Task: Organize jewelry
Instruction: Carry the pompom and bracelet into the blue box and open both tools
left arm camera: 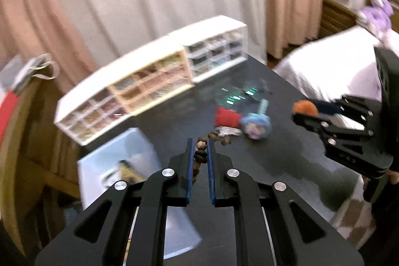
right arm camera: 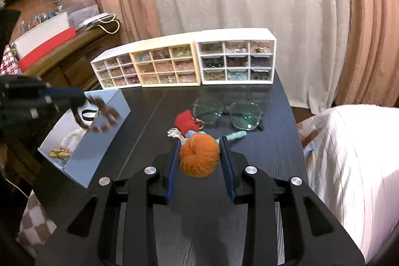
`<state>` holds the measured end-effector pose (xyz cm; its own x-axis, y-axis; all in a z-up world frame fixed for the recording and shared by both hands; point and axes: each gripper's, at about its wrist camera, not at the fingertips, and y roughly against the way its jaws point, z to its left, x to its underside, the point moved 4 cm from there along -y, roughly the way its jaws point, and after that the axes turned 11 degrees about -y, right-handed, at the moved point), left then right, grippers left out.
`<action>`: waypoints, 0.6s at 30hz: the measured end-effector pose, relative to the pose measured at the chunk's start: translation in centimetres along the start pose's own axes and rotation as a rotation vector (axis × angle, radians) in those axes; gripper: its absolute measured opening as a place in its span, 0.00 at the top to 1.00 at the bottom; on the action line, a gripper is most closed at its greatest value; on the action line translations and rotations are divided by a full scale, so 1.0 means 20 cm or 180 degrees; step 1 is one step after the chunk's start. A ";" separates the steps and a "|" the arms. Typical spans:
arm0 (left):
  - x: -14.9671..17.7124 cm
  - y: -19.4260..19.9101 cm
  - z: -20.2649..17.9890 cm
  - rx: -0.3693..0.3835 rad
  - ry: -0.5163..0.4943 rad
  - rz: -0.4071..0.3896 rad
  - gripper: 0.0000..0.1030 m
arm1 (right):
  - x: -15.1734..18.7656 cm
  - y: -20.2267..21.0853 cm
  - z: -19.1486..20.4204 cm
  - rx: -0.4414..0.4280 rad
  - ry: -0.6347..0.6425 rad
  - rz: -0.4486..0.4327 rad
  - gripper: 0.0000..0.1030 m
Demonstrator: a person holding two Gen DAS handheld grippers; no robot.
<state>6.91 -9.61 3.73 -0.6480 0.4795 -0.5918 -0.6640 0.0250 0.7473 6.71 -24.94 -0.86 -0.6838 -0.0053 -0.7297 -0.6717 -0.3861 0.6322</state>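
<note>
A pale blue open cardboard box (right arm camera: 109, 138) sits at the dark table's (right arm camera: 269, 141) left, the left gripper (left arm camera: 200, 148) pinching a brown beaded bracelet (right arm camera: 104, 116) above it; behind stand three small drawer organisers (right arm camera: 184, 62); clear-framed spectacles (right arm camera: 228, 112) lie centre; the right gripper (right arm camera: 199, 153) clasps an orange fluffy scrunchie (right arm camera: 199, 156); no writing legible

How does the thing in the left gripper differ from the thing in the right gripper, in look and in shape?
The left gripper holds a brown bead bracelet, a loose string of small beads that dangles; the right gripper holds an orange fluffy scrunchie, one soft, round, puffed piece. The bracelet is thin between narrow jaws; the scrunchie fills wider jaws. Both are gripped above the black table.
</note>
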 end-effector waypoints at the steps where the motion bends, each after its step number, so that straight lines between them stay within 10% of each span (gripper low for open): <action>1: 0.01 0.02 0.04 -0.0059 0.0052 -0.0005 0.89 | -0.01 0.00 0.02 -0.0023 -0.0002 -0.0015 0.70; 9: 0.29 0.04 0.40 -0.0483 0.0566 0.0259 0.89 | -0.10 0.03 0.14 -0.0356 -0.0149 -0.0046 0.70; 18: 0.59 -0.03 0.49 -0.0346 0.0969 0.0541 0.89 | -0.18 -0.04 0.49 -0.0735 0.0049 0.0035 0.70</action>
<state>3.42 4.66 -0.74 -0.8230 0.1852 -0.5369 -0.5624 -0.1339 0.8159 6.88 -15.46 3.71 -0.6850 -0.0241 -0.7281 -0.5800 -0.5868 0.5650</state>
